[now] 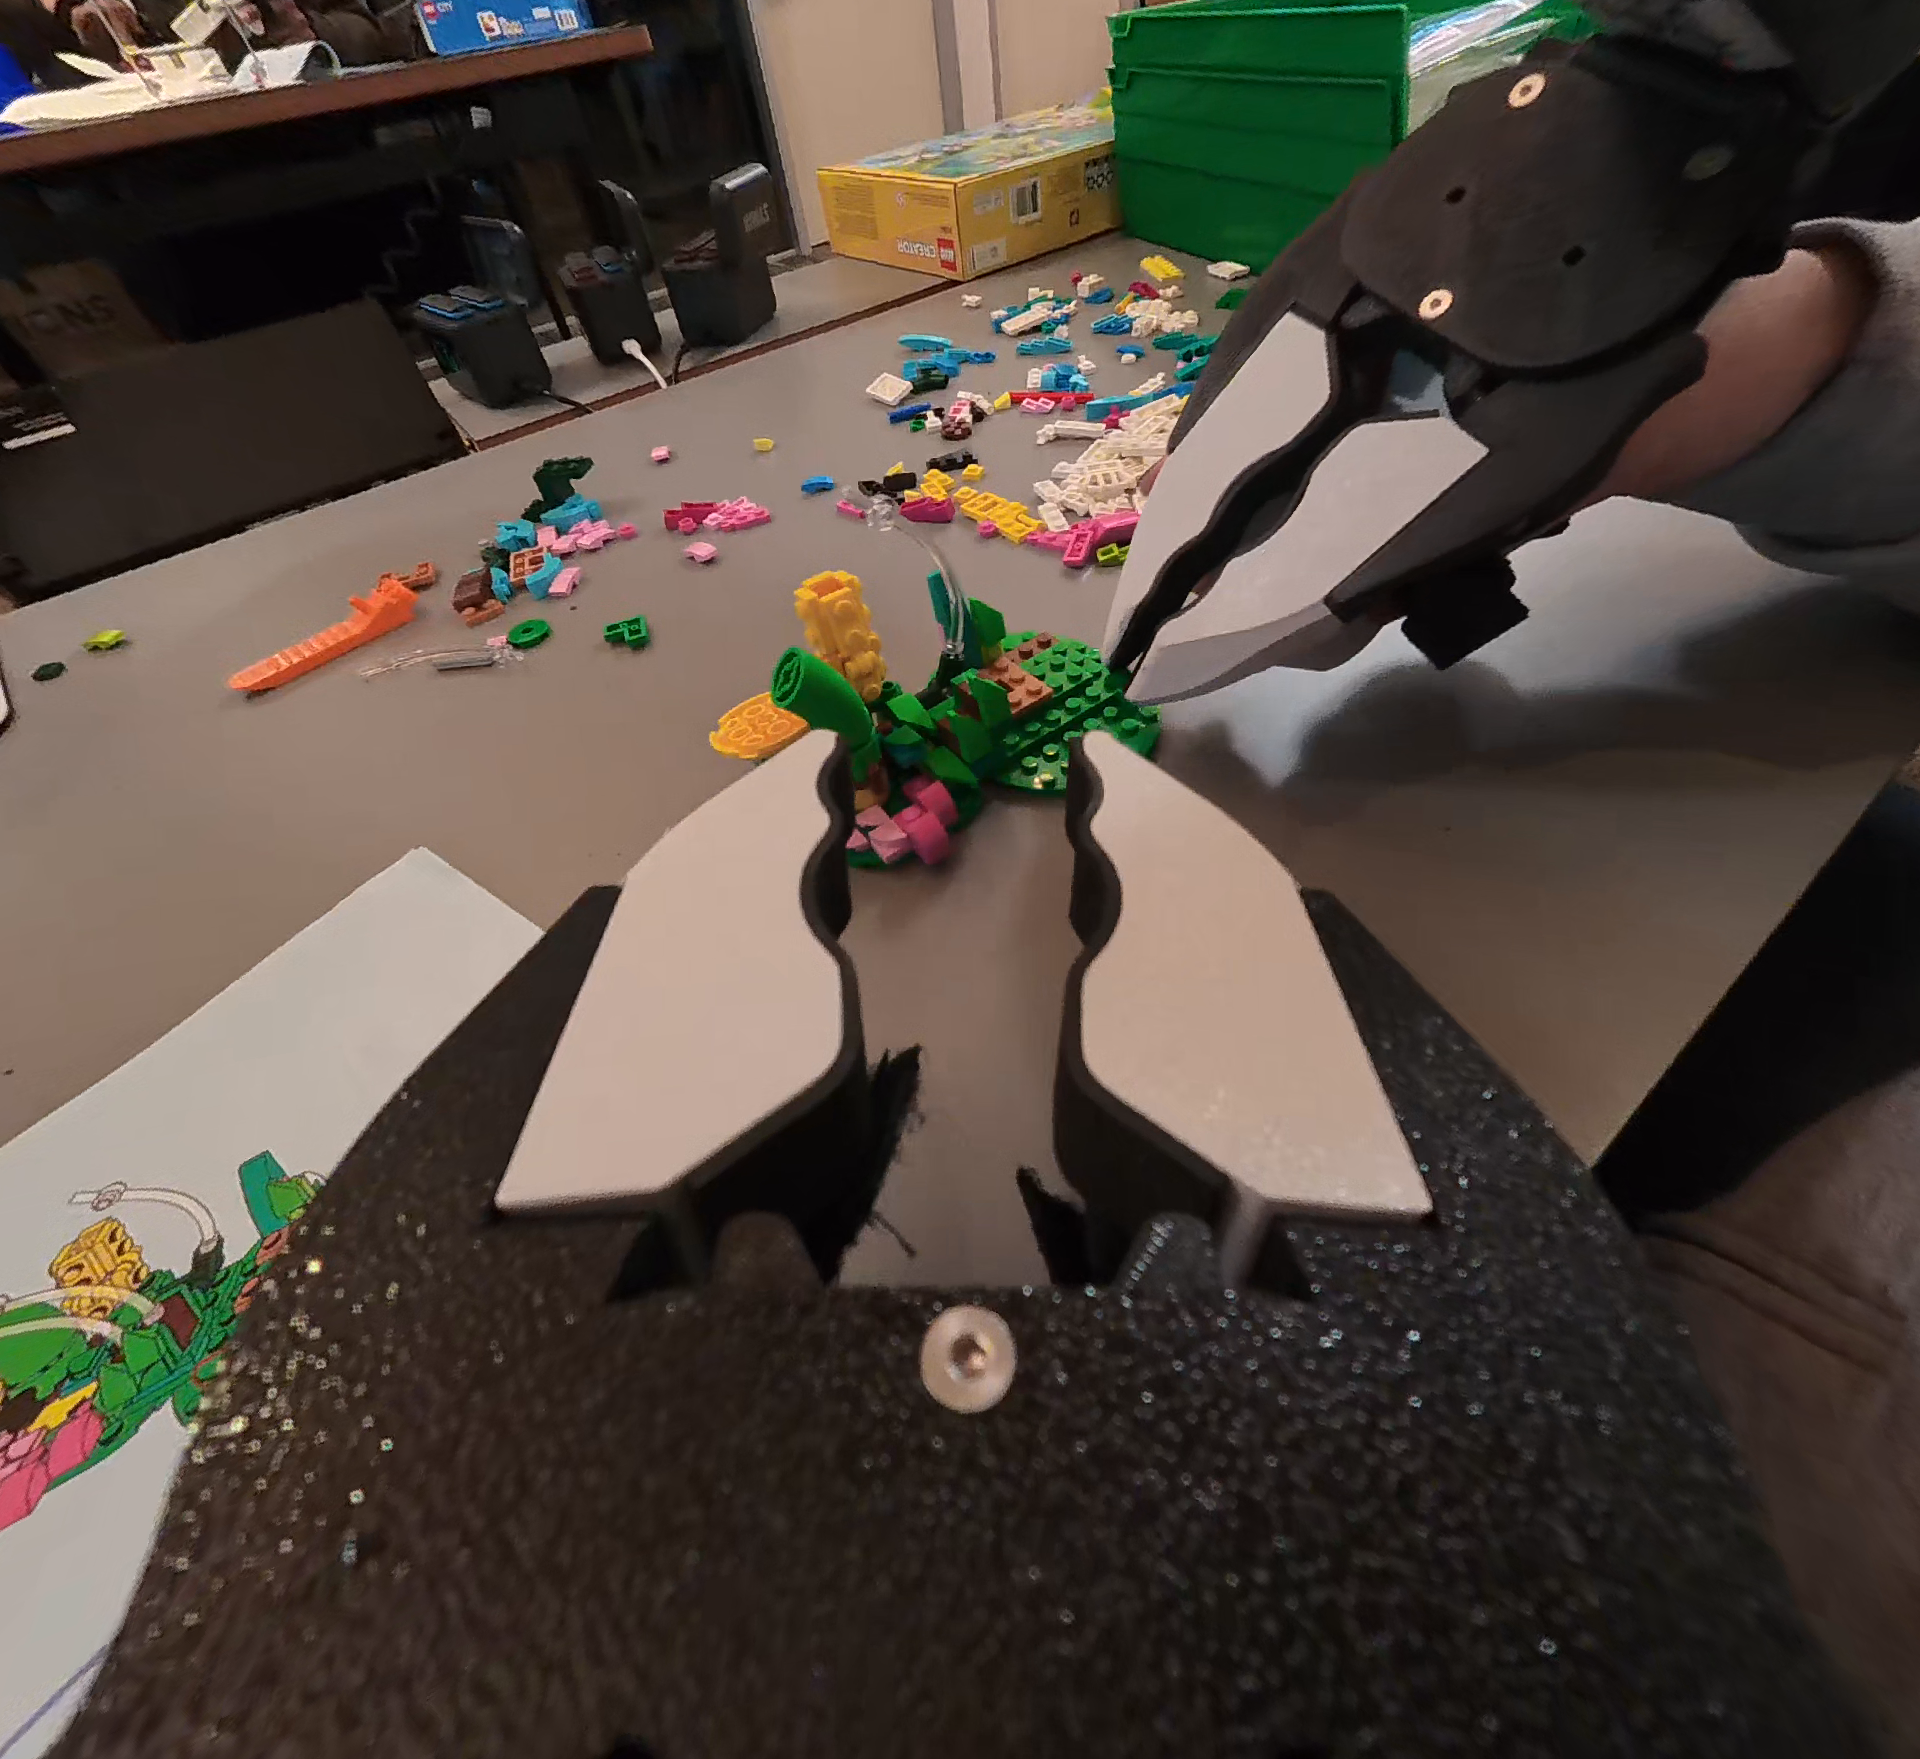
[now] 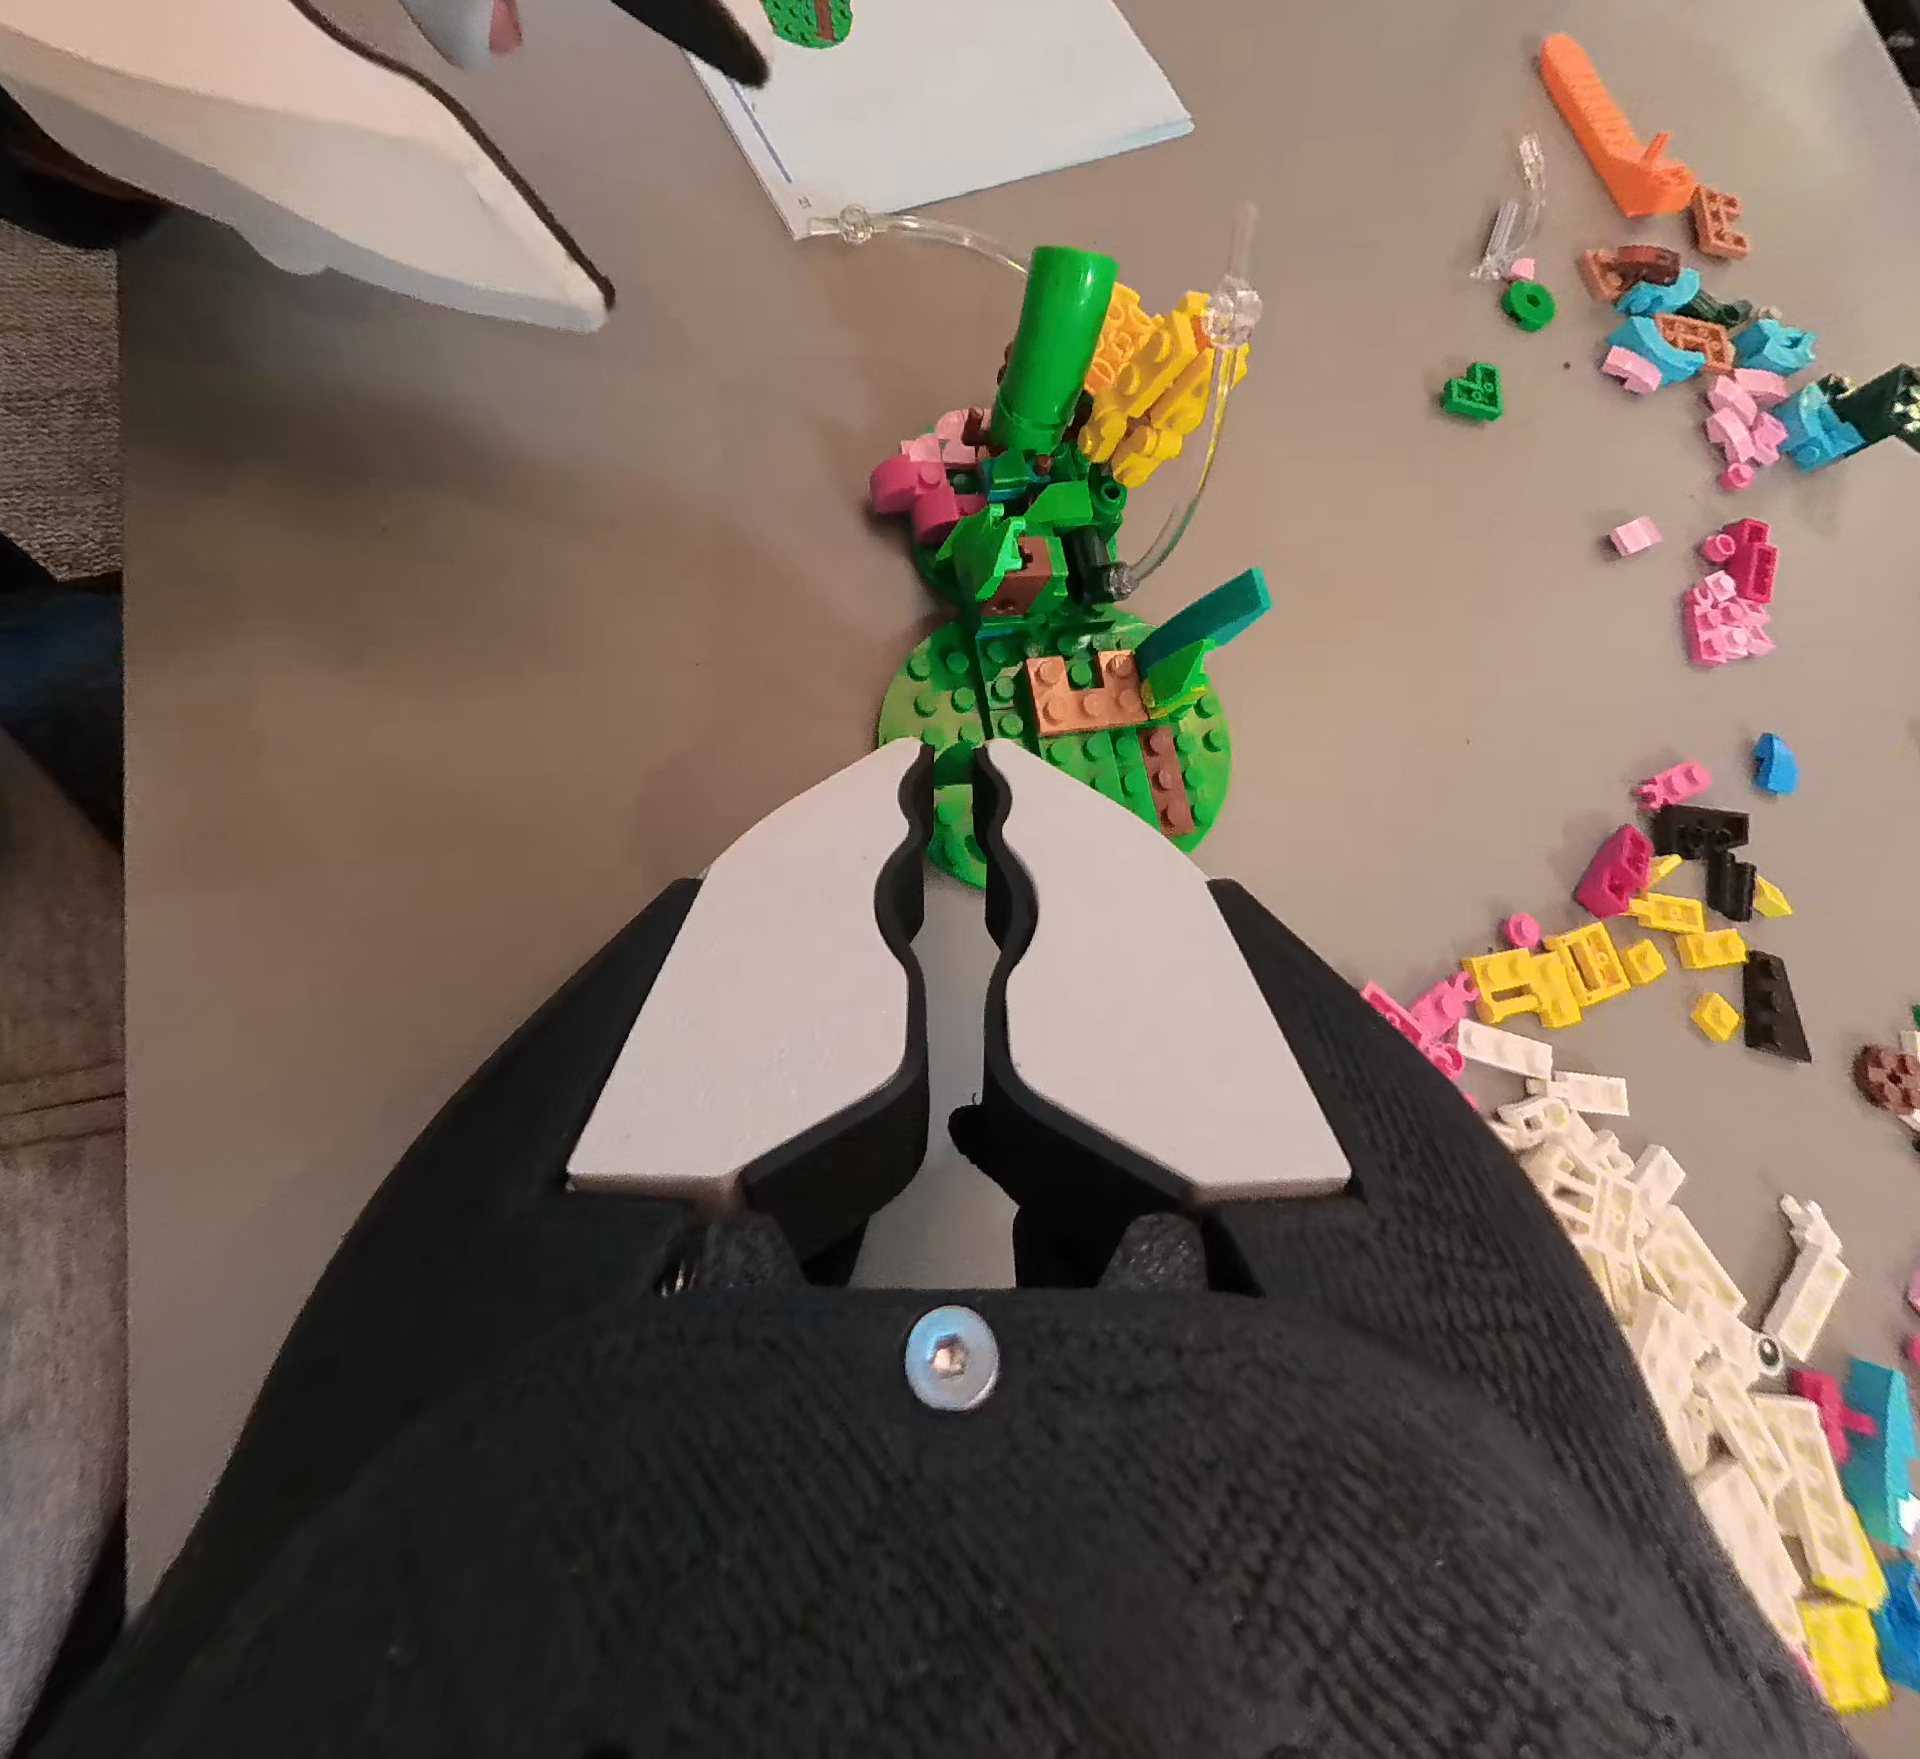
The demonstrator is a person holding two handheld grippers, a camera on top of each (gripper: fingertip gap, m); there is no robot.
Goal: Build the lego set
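Observation:
A small brick model (image 1: pixel 935 712) of green leaves, a green tube, a yellow flower and pink bits stands on a round green base plate (image 1: pixel 1070 712) on the grey table. My left gripper (image 1: pixel 961 774) is open just short of the model's pink end and touches nothing. In the right wrist view it (image 2: pixel 675 182) hangs well clear at the upper left. My right gripper (image 2: pixel 951 764) is nearly shut at the near rim of the base plate (image 2: pixel 925 691), its pads pinching a green piece there. It also shows in the left wrist view (image 1: pixel 1127 681), tips on the plate's edge.
An open instruction booklet (image 2: pixel 935 47) lies beyond the model. Loose bricks of several colours (image 2: pixel 1662 1242) are scattered to the right, with an orange brick separator (image 2: pixel 1605 140). A yellow box (image 1: pixel 966 203) and green bins (image 1: pixel 1247 109) stand at the far edge. Some 9 cm of space lies between my two pairs of fingers. Left tips and right tips are each some 30 cm from the orange brick separator (image 2: pixel 1605 140).

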